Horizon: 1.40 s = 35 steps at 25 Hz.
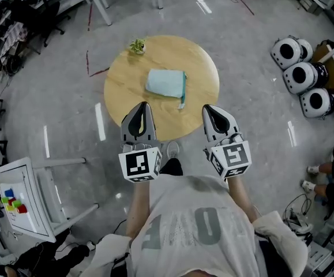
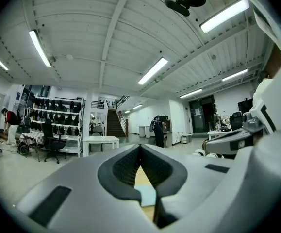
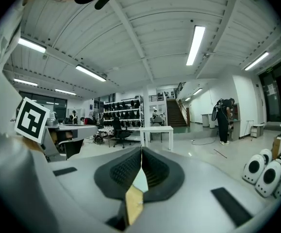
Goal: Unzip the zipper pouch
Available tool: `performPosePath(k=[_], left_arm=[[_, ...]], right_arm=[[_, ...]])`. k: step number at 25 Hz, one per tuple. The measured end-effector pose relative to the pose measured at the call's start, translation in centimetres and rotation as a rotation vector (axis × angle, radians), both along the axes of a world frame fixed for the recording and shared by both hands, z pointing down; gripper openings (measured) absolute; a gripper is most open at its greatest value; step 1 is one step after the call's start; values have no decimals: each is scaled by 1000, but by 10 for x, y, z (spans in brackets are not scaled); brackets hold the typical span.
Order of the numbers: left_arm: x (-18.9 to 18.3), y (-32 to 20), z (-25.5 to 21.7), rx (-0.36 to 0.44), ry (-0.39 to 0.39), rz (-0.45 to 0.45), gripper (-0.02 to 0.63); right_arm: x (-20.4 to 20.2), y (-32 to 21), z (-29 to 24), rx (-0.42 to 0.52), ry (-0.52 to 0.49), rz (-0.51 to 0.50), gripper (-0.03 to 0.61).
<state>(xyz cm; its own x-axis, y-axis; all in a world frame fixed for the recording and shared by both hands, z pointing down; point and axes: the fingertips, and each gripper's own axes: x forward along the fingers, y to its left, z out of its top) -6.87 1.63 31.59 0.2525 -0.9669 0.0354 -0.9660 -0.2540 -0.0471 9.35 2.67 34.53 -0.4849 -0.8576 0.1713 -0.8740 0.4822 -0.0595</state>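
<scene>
While the zipper pouch (image 1: 165, 83) lies flat near the middle of the round surface (image 1: 201, 68), untouched, both grippers hover at its near edge. The left gripper (image 1: 143, 106) and the right gripper (image 1: 208, 109) each have their jaws pressed together with nothing between them. This looks like the approach step, with unzipping not yet begun. Next, the jaws need to open, one gripper pinning the pouch body and the other pinching the pull, probably along the darker right edge.
</scene>
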Motion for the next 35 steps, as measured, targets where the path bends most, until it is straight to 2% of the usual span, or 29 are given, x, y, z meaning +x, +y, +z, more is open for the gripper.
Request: performPosePath(k=[6,10,24,29,31,33,35], left_arm=[[-40,-72,-2,-7,-1,40,26],[-55,-102,6,-28,15,30,26],[-62,-128,8,-16,10,-20,26],[-54,-132,10,-26,-18,27,31],[-49,-134,14,-35,-37,60,70],[-44,-137,19,-53,-48,89,163],[-41,-140,24,-69,-49,107,218]], right_arm=[[-40,-71,-5,9,29,43,29],[-51,-102,-5,12,40,56,29],[-52,-136,6,-10,38,21,31],[-48,-137,5,-4,12,10,32],[-48,-138,7,-16,-4,-7,59],[-48,-140,14,-40,-7,-22,153],[-47,-142,24,-82,-8,-34,236]])
